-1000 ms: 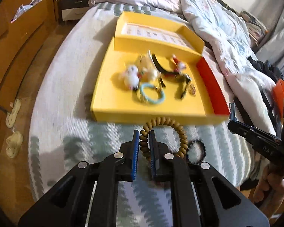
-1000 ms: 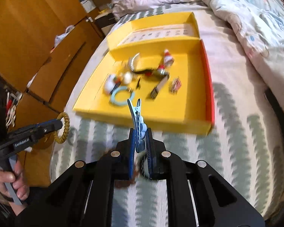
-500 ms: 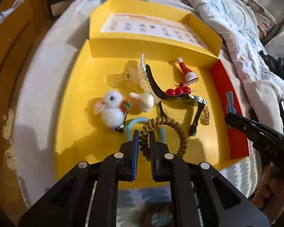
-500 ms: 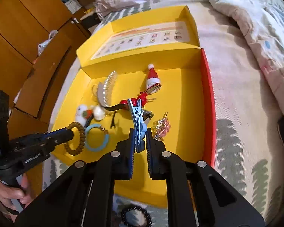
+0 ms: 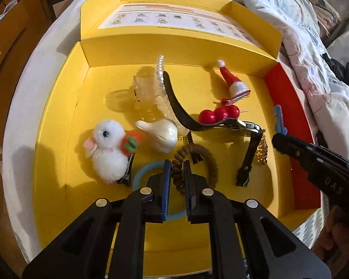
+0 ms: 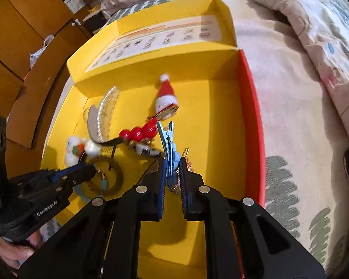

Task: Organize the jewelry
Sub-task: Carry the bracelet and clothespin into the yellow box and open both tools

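My left gripper (image 5: 175, 166) is shut on a brown coil hair tie (image 5: 211, 162) and holds it low over the yellow box (image 5: 55, 121), above a light blue ring (image 5: 142, 172). My right gripper (image 6: 172, 162) is shut on a blue hair clip (image 6: 167, 139) over the right half of the box (image 6: 221, 116). In the box lie a white fluffy duck clip (image 5: 109, 146), a cream whale clip (image 5: 161, 132), a pearl claw clip (image 5: 160, 79), a red berry clip (image 5: 218, 114), a Santa hat clip (image 5: 232, 81) and a black strap (image 5: 181, 109).
The box sits on a patterned bedspread (image 6: 290, 116) with its lid (image 5: 174, 21) open at the far side and a red right wall (image 5: 288, 107). A crumpled quilt (image 5: 302, 30) lies to the right. Wooden cabinets (image 6: 23, 34) stand to the left of the bed.
Both grippers have moved forward from the bedspread to over the inside of the box, each still holding its item. The left one has come down close to the box floor.
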Demonstrator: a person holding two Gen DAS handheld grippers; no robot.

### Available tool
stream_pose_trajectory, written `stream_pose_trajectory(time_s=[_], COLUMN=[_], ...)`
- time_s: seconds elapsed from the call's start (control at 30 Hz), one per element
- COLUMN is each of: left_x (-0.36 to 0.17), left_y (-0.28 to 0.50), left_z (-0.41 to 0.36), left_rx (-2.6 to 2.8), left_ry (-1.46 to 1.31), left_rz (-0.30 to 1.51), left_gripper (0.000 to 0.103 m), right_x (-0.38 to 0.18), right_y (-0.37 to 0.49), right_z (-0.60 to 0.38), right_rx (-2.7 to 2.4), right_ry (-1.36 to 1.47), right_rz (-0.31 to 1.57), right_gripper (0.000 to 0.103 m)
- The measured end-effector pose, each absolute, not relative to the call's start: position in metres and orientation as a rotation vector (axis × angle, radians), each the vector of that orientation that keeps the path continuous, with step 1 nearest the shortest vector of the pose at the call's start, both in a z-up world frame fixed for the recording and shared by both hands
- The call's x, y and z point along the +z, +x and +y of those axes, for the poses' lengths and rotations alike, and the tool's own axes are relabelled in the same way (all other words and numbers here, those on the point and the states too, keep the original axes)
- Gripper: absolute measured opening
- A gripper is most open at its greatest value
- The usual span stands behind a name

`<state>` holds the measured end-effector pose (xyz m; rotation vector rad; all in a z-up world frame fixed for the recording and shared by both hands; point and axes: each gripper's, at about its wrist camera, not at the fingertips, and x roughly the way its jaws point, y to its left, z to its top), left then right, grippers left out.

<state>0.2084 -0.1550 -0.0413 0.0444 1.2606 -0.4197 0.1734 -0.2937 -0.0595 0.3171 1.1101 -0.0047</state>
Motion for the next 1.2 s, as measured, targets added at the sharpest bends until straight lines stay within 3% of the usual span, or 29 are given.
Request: stream_pose_trajectory(time_s=[0.37, 0.6, 0.7, 0.77, 0.93, 1.07, 1.2], left_x=[-0.034, -0.022, -0.012, 0.0, 0.019, 0.036, 0.039], left_y=[0.21, 0.21, 0.204, 0.194, 0.166, 0.142, 0.106], left_z=[-0.151, -0.141, -0.136, -0.132, -0.108, -0.094, -0.099], left_rx=[-0.433, -0.415, -0.412, -0.401, -0.352, -0.343, -0.322], left_ry=[-0.003, -0.022, -0.018, 0.003, 0.037, -0.018, 0.067], left_rz=[1.224, 1.189, 1.168, 1.122, 1.057, 1.054, 1.034], left_gripper=[0.011, 0.022, 0.036, 0.06, 0.069, 0.085, 0.086], right_x=[-0.069, -0.066, -0.054, -0.044, -0.015, 0.008, 0.025], right_y=[0.194, 0.196, 0.189, 0.183, 0.156, 0.123, 0.077], right_z=[-0.302, -0.3, -0.298, -0.297, -0.28, -0.263, -0.25], right_rx=[-0.018, -0.029, -0.057, -0.062, -0.046, -0.048, -0.048], right_ry=[0.314, 0.275, 0.243, 0.239, 0.203, 0.15, 0.11], right_rz=[1.099, 1.082, 1.061, 1.048, 1.022, 0.979, 0.943], right_gripper=[0.015, 0.021, 0.022, 0.029, 0.048, 0.061, 0.069])
